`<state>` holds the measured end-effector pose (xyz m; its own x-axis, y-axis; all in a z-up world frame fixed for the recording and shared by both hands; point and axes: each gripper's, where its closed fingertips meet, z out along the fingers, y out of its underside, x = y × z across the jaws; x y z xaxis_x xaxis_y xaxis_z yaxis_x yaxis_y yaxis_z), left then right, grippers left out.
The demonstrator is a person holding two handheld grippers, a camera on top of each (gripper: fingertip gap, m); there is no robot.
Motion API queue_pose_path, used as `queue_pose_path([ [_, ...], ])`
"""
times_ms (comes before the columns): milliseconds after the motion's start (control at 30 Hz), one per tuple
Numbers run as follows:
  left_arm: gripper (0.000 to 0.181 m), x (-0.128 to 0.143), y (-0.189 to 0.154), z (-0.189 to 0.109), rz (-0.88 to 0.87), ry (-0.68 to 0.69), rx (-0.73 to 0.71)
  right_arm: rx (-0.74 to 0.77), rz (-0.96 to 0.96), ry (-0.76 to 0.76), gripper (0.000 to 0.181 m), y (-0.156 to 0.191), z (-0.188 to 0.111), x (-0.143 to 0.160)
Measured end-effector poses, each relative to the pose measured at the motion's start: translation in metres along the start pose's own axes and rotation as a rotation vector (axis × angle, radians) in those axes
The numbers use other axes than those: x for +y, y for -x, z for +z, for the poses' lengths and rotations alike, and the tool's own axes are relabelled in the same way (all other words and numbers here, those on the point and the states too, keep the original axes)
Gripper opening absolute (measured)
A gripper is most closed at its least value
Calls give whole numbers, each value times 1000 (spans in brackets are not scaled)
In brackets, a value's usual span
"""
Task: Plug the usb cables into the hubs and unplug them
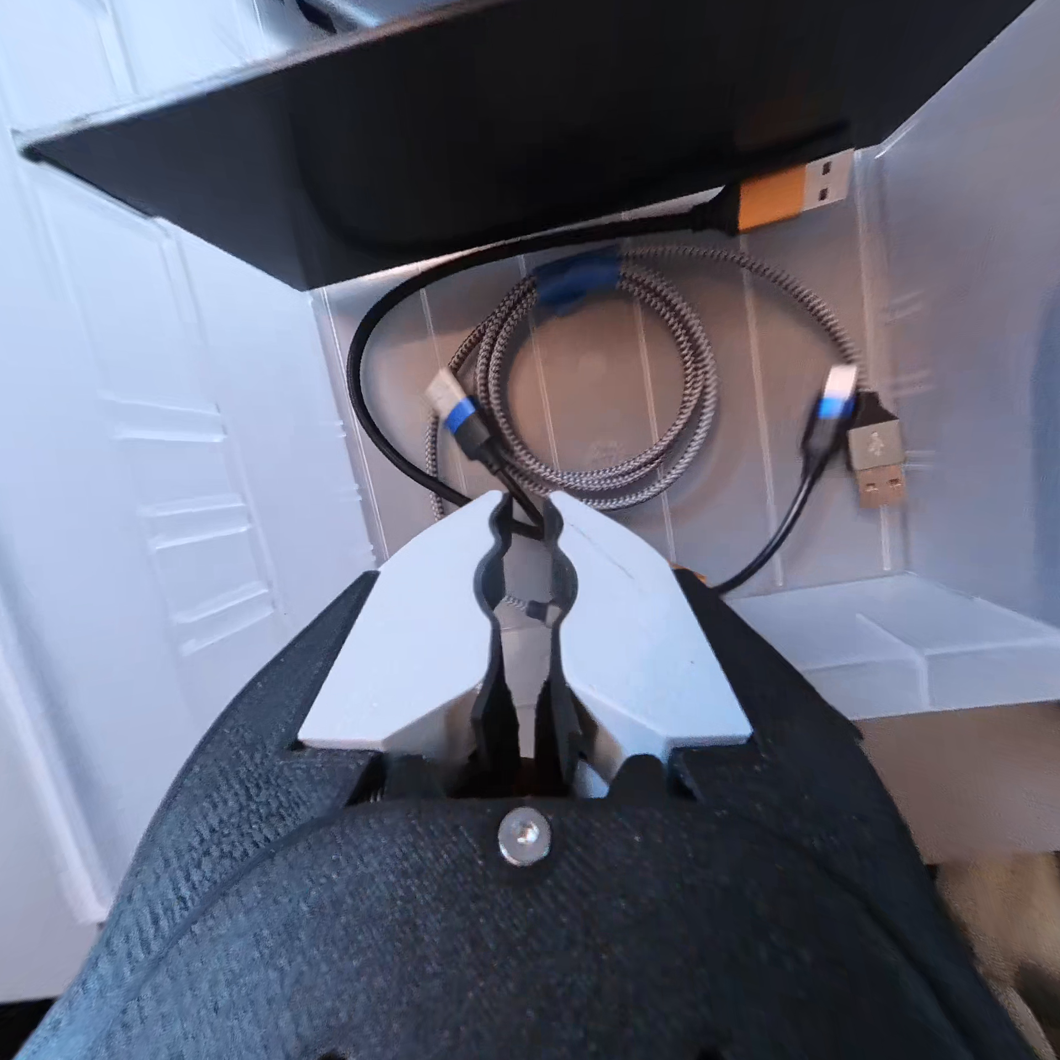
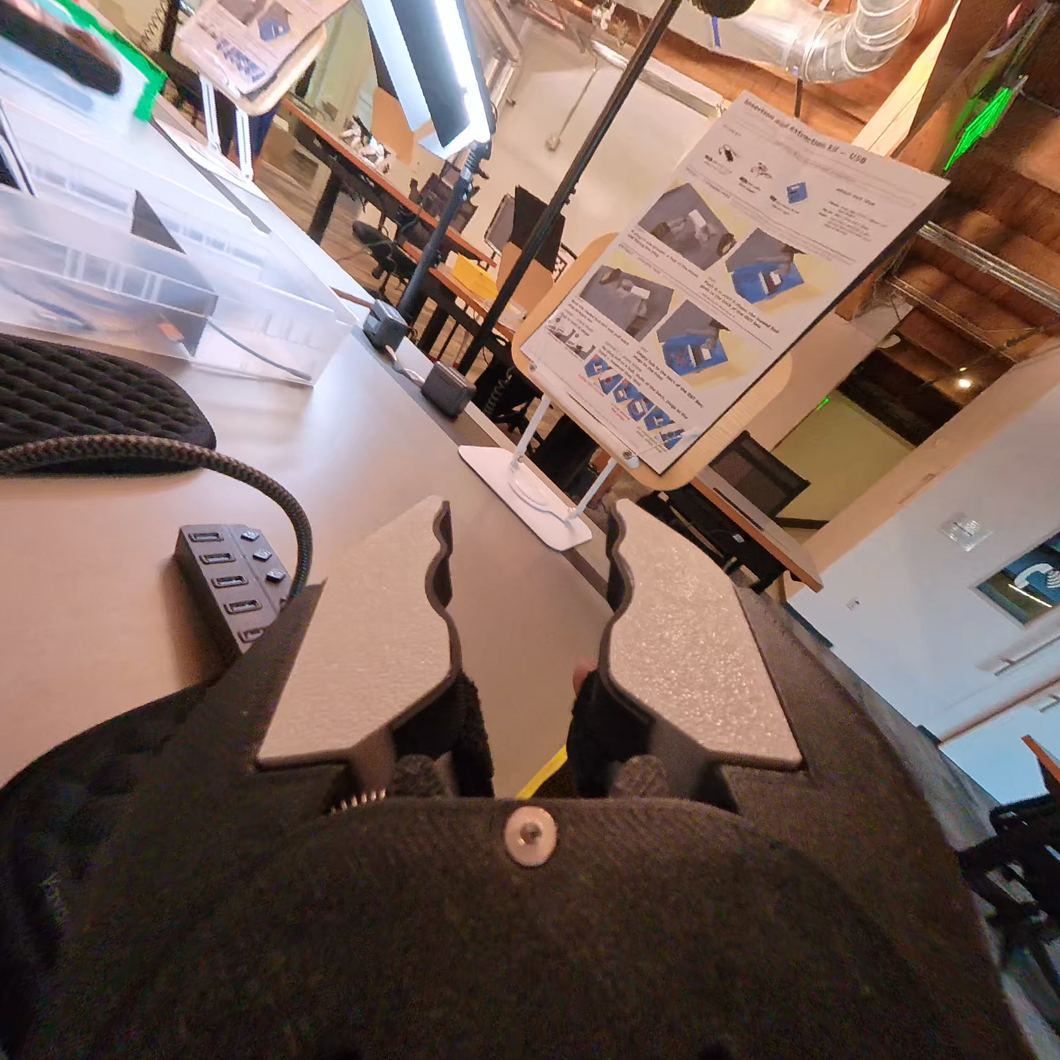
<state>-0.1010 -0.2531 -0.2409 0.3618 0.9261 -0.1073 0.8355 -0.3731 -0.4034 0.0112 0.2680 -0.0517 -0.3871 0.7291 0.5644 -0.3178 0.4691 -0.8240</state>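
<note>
In the left wrist view my left gripper (image 1: 526,505) reaches into a translucent plastic bin (image 1: 918,401) and is shut on a thin black cable (image 1: 505,482) that ends in a blue-ringed USB plug (image 1: 456,410). A second blue-ringed plug (image 1: 837,401), a grey USB plug (image 1: 877,464), an orange USB plug (image 1: 774,198) and a coiled grey braided cable (image 1: 602,373) lie in the bin. In the right wrist view my right gripper (image 2: 530,516) is open and empty above the table. A black USB hub (image 2: 229,579) with several ports lies just left of it.
A black panel (image 1: 459,143) overhangs the top of the bin. The hub's braided lead (image 2: 172,453) arcs to the left. Translucent bins (image 2: 143,258) stand at the table's (image 2: 373,447) far left. An instruction board on a white stand (image 2: 717,275) sits at the table's edge. About 55 centimetres separates my left fingertips from my right.
</note>
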Motion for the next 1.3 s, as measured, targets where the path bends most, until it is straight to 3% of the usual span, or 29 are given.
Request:
queue_pose_path([
  [233,3,-44,8,-43,20,-363,-140,-18,-7,26,51,6,9,9],
  [433,4,-98,-12,-141,149,-1061,-257,-41,-11,-13,50,14,14,-2],
  [533,3,-105,-49,-204,208,-1466,-205,-67,19,-92,49,23,21,-18],
  [633,3,-101,-94,-245,304,-1699,-109,-131,75,-207,49,42,31,-40],
  [800,3,-103,-177,-249,541,-1679,201,-288,177,-390,47,82,43,-78],
  [1000,3,-91,-265,-221,845,-1618,461,-438,310,-522,40,117,48,-111],
  [1300,3,-77,-322,-200,972,-1523,700,-531,200,-433,37,138,47,-112],
])
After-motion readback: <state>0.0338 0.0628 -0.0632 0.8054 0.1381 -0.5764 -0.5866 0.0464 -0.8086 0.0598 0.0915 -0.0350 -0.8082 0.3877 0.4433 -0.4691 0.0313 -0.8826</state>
